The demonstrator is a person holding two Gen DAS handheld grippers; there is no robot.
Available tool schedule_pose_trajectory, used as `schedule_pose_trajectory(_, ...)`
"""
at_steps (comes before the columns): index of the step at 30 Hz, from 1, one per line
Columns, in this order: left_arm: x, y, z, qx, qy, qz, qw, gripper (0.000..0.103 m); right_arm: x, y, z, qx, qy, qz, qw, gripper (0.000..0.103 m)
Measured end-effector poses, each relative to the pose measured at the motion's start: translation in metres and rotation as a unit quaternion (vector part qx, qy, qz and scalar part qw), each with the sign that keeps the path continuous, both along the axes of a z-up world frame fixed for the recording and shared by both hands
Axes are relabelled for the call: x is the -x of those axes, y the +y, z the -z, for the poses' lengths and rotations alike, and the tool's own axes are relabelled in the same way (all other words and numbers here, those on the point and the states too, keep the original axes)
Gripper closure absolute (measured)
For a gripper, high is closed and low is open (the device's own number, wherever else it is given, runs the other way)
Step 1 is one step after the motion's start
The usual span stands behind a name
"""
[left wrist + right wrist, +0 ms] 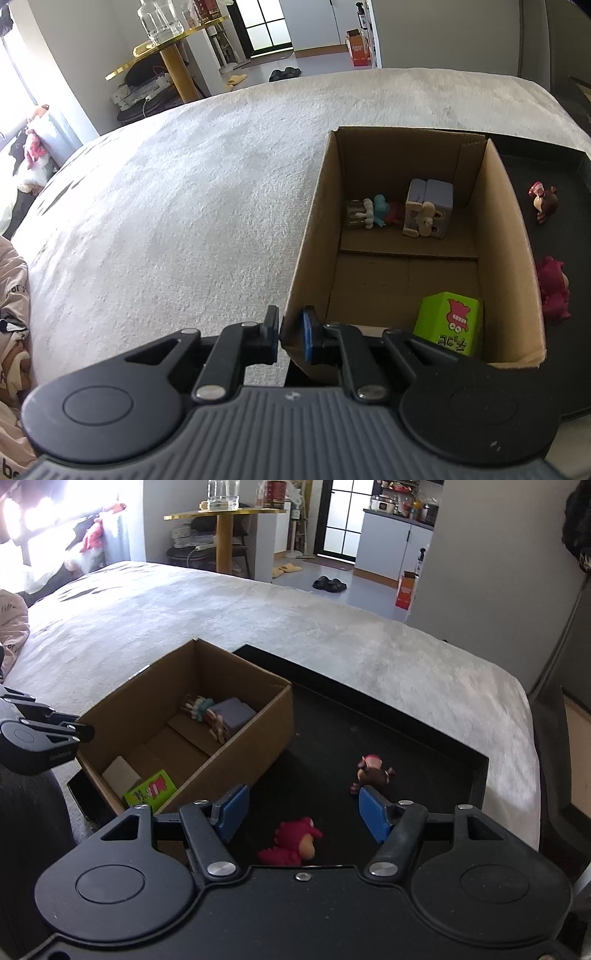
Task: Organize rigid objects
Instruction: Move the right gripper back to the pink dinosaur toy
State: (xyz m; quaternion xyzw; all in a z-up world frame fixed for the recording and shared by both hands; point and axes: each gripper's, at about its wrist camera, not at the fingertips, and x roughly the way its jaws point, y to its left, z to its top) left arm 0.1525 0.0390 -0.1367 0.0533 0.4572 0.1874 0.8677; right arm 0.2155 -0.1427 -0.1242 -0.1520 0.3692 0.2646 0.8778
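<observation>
An open cardboard box (314, 221) stands on a black tray (424, 738). Inside lie a green printed cube (448, 325), a purple block toy (428, 212) and a small teal figure (373, 214). My left gripper (290, 332) is shut on the box's near left corner wall; it also shows in the right wrist view as the left gripper (86, 733) at the box's edge. My right gripper (301, 812) hangs open over the tray. A pink figure (291, 842) lies just below and between its fingers, untouched. A brown figure (373, 771) lies a little beyond the right fingertip.
The tray rests on a grey blanketed bed (221, 620). A beige block (120, 775) sits in the box beside the green cube (151, 788). Pink fabric (11, 288) lies at the bed's left edge. A gold table (225, 528) and slippers (328, 583) stand beyond the bed.
</observation>
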Motion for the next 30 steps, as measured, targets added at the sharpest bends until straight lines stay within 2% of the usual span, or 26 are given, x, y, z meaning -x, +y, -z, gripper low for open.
schedule_pose_trajectory(9, -0.003, -0.006, 0.002, -0.017, 0.006, 0.003, 0.9998, 0.091, 0.001, -0.015, 0.015, -0.015, 0.027, 0.014, 0.999, 0.034)
schedule_pose_trajectory(23, -0.005, -0.01, 0.004, -0.032, 0.01, 0.008, 0.9994, 0.09, -0.011, -0.012, 0.05, -0.034, 0.096, 0.047, 0.994, 0.034)
schedule_pose_trajectory(30, -0.004, -0.011, 0.005, -0.035, 0.013, 0.008, 0.9993, 0.09, -0.024, -0.005, 0.061, -0.027, 0.102, 0.073, 0.992, 0.034)
